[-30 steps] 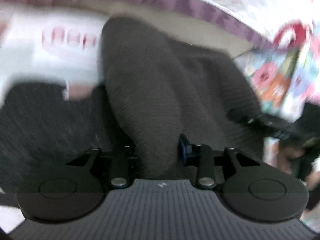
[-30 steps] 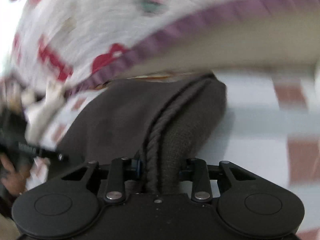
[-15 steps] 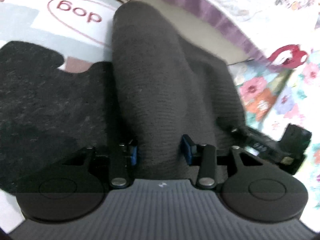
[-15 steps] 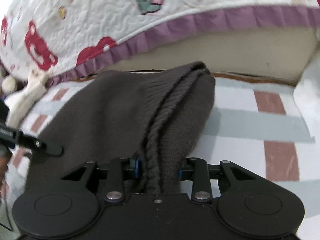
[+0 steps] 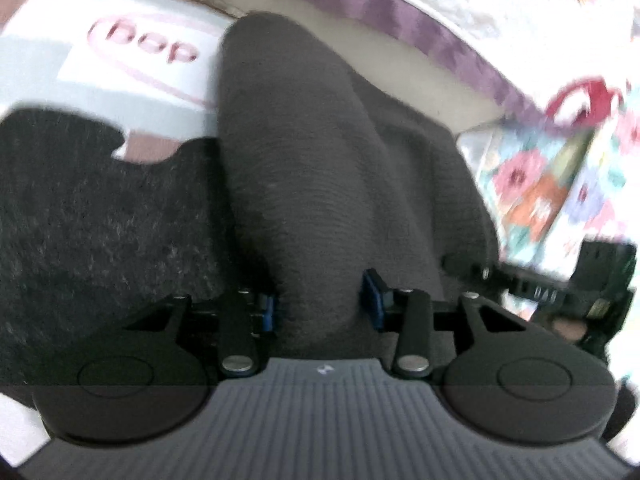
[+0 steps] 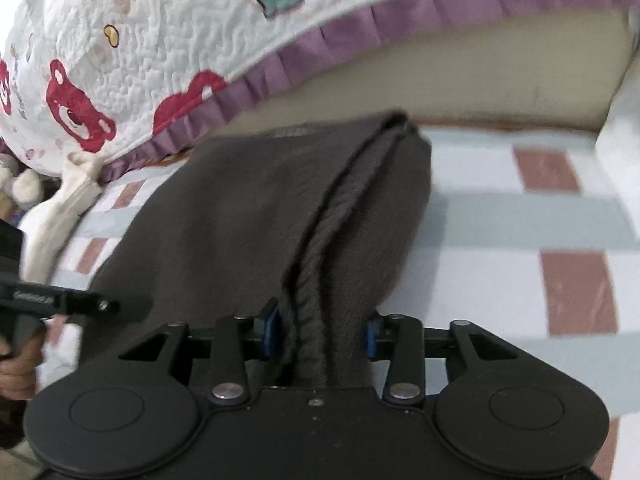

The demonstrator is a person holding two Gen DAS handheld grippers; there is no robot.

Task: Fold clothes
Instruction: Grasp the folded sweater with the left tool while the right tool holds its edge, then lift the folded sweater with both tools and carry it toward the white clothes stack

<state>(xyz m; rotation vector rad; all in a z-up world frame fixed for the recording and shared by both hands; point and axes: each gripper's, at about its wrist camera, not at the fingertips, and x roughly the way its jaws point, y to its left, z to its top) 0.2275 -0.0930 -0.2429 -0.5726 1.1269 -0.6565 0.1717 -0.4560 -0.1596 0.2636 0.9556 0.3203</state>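
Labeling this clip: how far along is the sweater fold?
Done: nothing visibly finished. In hand: left gripper and right gripper each clamp a bunched edge of the brown knit sweater over the checked bedsheet. Left: laying it flat; black garment lies unfolded.

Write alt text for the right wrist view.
The right gripper is shut on a bunched fold of a dark brown knit sweater lying on a checked mat. Behind it hangs a white quilt with red bears and a purple ruffle; the left gripper pokes in at the left edge.
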